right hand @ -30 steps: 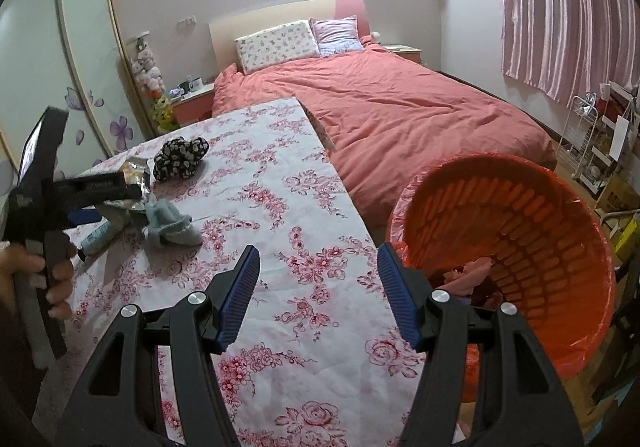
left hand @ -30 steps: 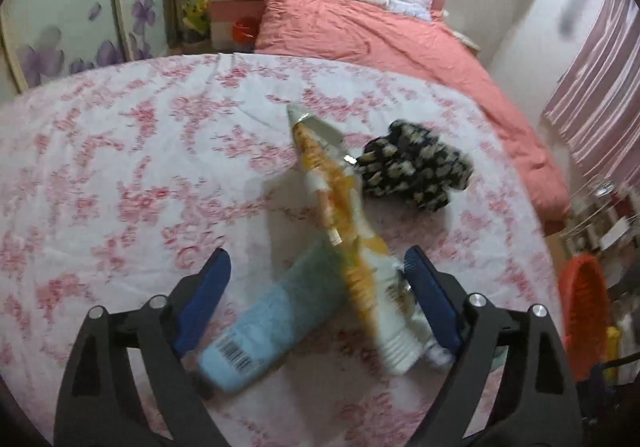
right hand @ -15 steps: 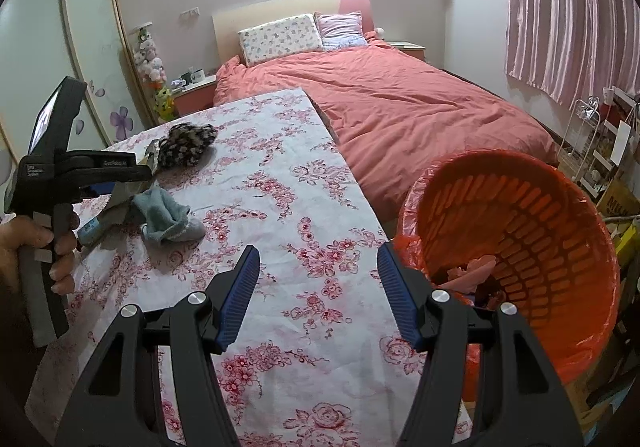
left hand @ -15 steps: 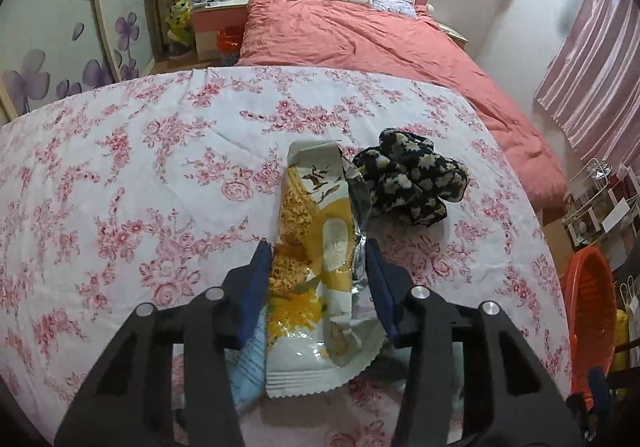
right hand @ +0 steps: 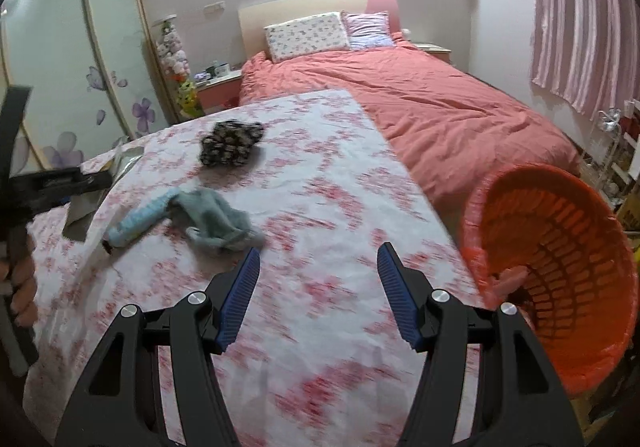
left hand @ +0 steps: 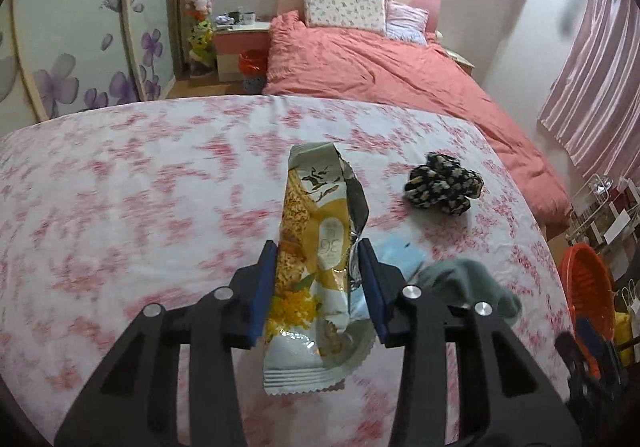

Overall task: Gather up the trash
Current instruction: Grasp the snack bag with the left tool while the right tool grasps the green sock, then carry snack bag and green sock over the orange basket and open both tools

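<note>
Left tool (left hand: 318, 267), blue-padded and black-framed, clamped on a torn yellow-and-white foil snack wrapper (left hand: 316, 247), pads pressing both long edges, torn mouth pointing far, crimped end hanging near. Lifted clear of the surface (left hand: 120, 207) or resting on it: cannot tell. Just right of that tool, lying on the pink floral cloth: a light blue squeezed tube (right hand: 138, 221) and, touching it, a crumpled grey-green sock (left hand: 468, 283). Farther right, well apart from these, a balled black cloth with pale flowers (left hand: 442, 185). Right tool (right hand: 318, 279) with pads spread wide apart, gripping nothing, hovering over the near part of the same surface. Beside the surface at right, an orange slatted plastic basket lined with an orange bag (right hand: 560, 247), pinkish scraps lying inside near its bottom. Beyond the surface, a bed with a coral-red duvet (right hand: 440, 107) and two pillows against a pale headboard.
</note>
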### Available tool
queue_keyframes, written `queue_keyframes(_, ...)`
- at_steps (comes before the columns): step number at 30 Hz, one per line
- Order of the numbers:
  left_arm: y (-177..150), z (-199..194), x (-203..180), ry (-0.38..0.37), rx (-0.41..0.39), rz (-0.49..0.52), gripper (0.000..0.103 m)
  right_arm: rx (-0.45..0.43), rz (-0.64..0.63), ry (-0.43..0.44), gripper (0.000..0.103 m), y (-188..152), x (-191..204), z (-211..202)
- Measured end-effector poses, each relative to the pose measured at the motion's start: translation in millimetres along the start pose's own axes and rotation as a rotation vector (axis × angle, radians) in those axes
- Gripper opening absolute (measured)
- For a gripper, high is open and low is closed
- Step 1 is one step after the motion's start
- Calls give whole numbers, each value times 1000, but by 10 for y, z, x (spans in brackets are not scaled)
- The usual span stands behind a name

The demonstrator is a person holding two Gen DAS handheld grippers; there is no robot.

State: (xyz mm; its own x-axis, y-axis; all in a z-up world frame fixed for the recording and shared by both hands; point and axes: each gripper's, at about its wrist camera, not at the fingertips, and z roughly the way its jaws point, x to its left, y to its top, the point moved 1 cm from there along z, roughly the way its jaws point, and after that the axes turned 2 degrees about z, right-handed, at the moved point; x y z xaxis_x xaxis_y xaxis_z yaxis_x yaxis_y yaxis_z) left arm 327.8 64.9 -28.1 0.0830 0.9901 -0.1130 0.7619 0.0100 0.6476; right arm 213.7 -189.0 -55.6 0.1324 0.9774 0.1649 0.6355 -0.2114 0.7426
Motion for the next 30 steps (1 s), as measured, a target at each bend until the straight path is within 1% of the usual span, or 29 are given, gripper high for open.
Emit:
queue_keyframes(3, -98, -165, 179, 9, -12, -10, 41, 21, 12, 48, 66, 71, 131, 119)
queue_keyframes(6, -189, -267, 324, 18, -17, -23, 41, 43, 22, 81, 66, 129, 265, 259)
queue_keyframes(11, -316, -361, 512, 35, -16, -34, 41, 74, 1, 87, 66, 167, 491, 467)
queue_keyframes(14, -363, -373, 584, 33, -6, -44, 41, 97, -44, 75, 65, 157, 628, 582)
queue_keyframes(15, -374, -376, 599, 33, -4, -45, 41, 105, -64, 62, 61, 138, 671, 607)
queue_keyframes(17, -394, -381, 599, 33, -3, -43, 41, 131, -108, 18, 28, 100, 725, 652)
queue_keyframes(18, -404, -383, 589, 33, -4, -42, 41, 137, -112, 12, 20, 94, 719, 653)
queue_keyframes(19, -411, -396, 580, 31, -5, -41, 41, 134, -107, 10, 11, 91, 694, 632)
queue_keyframes(20, -418, -411, 564, 28, -7, -39, 41, 134, -100, 18, 7, 90, 676, 611)
queue_keyframes(23, -431, -457, 496, 18, -14, -34, 41, 123, -70, 33, 6, 104, 595, 489)
queue_keyframes(30, -437, -637, 217, -11, -39, -2, 41, 24, -19, 28, 6, 202, 412, 67)
